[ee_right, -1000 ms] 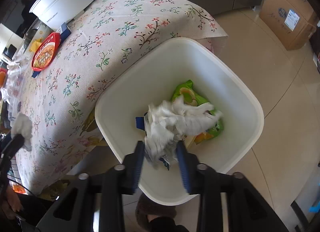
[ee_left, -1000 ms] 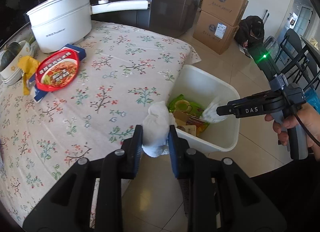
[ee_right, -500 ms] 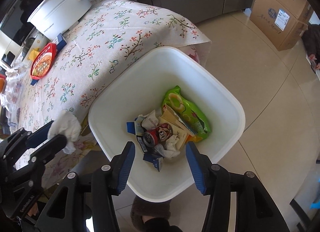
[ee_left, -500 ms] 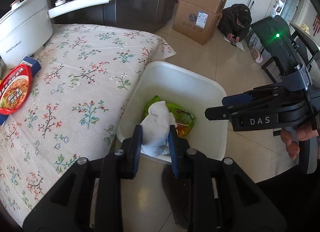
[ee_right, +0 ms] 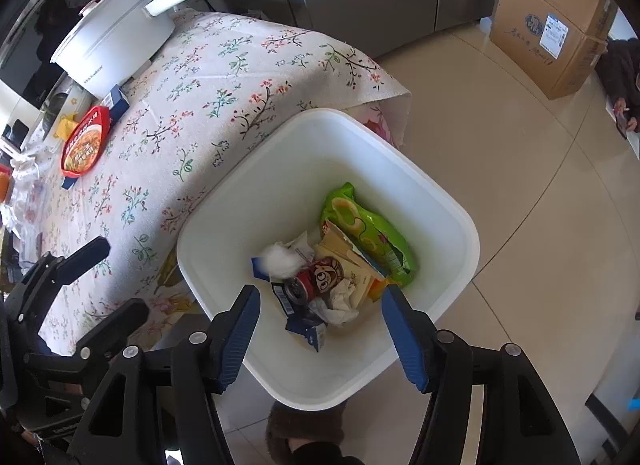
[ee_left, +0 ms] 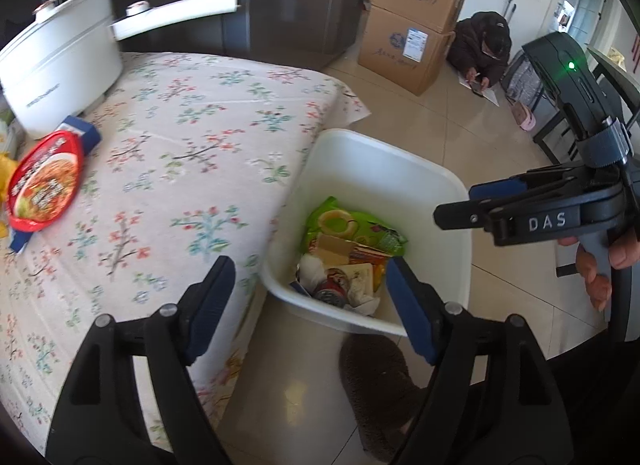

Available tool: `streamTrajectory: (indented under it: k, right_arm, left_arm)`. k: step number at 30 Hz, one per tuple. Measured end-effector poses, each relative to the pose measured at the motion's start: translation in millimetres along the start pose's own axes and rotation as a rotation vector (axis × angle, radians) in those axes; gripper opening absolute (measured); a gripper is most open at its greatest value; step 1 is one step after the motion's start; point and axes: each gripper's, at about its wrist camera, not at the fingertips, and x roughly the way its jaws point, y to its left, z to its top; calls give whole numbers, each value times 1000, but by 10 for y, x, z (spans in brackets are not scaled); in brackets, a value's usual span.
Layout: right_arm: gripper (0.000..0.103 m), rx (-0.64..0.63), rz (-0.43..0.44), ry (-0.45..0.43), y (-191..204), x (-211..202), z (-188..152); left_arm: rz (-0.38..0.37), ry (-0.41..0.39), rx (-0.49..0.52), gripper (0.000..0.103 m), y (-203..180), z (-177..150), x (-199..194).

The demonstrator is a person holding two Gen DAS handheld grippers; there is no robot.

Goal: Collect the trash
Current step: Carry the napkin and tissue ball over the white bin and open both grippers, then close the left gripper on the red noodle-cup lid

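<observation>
A white trash bin (ee_left: 380, 161) (ee_right: 320, 133) stands on the floor against the table's edge. It holds a green snack bag (ee_right: 368, 229), a red can (ee_right: 316, 277), cartons and crumpled tissues, with a white tissue wad (ee_right: 282, 261) (ee_left: 314, 267) on top at the left. My left gripper (ee_left: 308, 301) is open and empty above the bin's near rim; it also shows in the right wrist view (ee_right: 108, 277). My right gripper (ee_right: 318, 329) is open and empty over the bin; it also shows in the left wrist view (ee_left: 464, 205).
A red instant-noodle lid (ee_left: 44, 185) (ee_right: 86, 141) lies on a blue box on the floral tablecloth (ee_left: 180, 145). A white pot (ee_left: 60, 81) stands behind it. Cardboard boxes (ee_left: 412, 25) and a seated person (ee_left: 484, 49) are across the tiled floor.
My left gripper has opened and let go of the white tissue wad, which now lies in the bin. The right gripper stays open over the bin.
</observation>
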Motion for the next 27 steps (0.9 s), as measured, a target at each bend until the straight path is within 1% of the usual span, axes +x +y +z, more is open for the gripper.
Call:
streamTrajectory:
  k: [1,4,8,12,15,18,22,24,26,27]
  right_arm:
    - [66,0,1,-3,17,-9,5]
    - [68,-11,5,-20,109,-53,51]
    - [72,-36,9,-50,308,-113,131]
    - [76,-66,19,-66,530,-121,213]
    - [77,-87,22,-67,692,-103,271]
    - [77,-109,23,-64,849,-62,328]
    - [78,-133,16,-56,1021,7,427]
    - [78,-144,16,-52,1115,43,487]
    - [78,-154,16,-52,1209,72,560]
    - [78,-157,16,-54,1261,84,597]
  left_arm:
    - [15,-1,-5,83,55,-16,-43]
    - [65,-10,-12,86,259,-68,-187]
    - [151,-24,-47,91,643,-159,-405]
    - [234,-35,-106,94,1108,-245,-587]
    - [260,-35,-177,94,1484,-278,-670]
    - [266,-58,-234,94,1836,-274,-733]
    - [213,-83,-300,94,2225,-208,-700]
    - [177,-97,-315,93,2362,-151,-663]
    - [147,-101,-321,90,2476,-76,-600]
    - [132,-101,-323,87,2537,-32,-560]
